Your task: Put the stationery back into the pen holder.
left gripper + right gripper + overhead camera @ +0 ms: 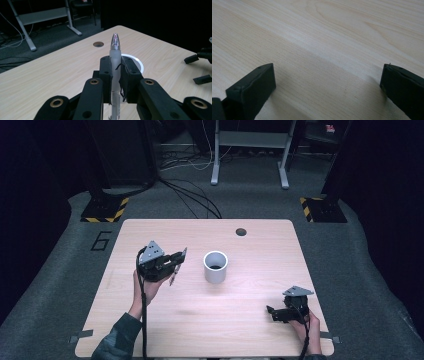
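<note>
Nearest the bottom edge of the high view, my right gripper (273, 312) sits low at the lower right, close to the table's (210, 330) front and right edges; its jaws stand spread wide with only bare wood between them. My left gripper (176, 262) is at centre left, above the board, its jaws pressed onto one pen (115, 53), which pokes out past the pads with its clear tip up in the left gripper view. Just beyond the pen tip in that view lies the rim of one white cup (215, 266), standing upright at the middle of the high view, apart from both grippers. Open wood lies all around the cup. One dark round hole (241, 231) sits near the far edge. Past the table come grey carpet, loose cables (192, 195), one grey desk frame (249, 150) and two striped stand bases (104, 210).
</note>
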Motion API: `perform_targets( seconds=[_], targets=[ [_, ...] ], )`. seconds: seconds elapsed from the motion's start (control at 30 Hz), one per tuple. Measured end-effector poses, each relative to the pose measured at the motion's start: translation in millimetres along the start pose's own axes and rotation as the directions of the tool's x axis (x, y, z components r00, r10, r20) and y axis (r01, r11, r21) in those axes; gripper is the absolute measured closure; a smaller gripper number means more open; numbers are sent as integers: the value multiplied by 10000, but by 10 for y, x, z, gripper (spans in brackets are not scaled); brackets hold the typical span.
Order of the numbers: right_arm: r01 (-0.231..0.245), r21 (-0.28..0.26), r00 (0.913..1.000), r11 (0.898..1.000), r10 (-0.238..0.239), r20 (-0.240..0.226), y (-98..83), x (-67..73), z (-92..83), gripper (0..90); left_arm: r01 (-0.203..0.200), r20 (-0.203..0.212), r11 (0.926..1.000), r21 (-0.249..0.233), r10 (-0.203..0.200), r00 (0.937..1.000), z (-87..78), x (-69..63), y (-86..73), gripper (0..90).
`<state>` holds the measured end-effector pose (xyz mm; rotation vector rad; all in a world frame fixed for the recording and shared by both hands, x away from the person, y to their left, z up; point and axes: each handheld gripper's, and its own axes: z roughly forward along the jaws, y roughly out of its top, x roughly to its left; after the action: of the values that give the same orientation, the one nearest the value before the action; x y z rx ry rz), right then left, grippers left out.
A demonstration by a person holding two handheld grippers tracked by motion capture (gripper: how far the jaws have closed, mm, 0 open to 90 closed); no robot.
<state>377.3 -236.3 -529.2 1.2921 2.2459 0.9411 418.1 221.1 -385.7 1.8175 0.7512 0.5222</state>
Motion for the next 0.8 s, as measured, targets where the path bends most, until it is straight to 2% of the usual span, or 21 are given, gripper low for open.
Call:
perform_targets(
  seconds=[0.13,0.23,0.37,0.67,0.8],
  targets=[
    [4,3,10000,10000,-4,-1,0,0,0,0,-57,-44,9994,-348,55,10000,47,-25,64,800],
    [3,3,10000,10000,-3,0,0,0,0,0,-297,18,9984,-484,298,9996,83,-39,116,800],
    [2,4,10000,10000,-2,1,0,0,0,0,-187,71,9965,-816,194,9998,156,-57,170,800],
    [2,2,10000,10000,-2,-1,0,0,0,0,-124,246,9946,-1027,150,9996,301,-86,288,799],
    [1,4,10000,10000,-1,-2,0,0,0,0,-248,258,9936,-1101,278,9993,373,-95,346,800]
  ],
)
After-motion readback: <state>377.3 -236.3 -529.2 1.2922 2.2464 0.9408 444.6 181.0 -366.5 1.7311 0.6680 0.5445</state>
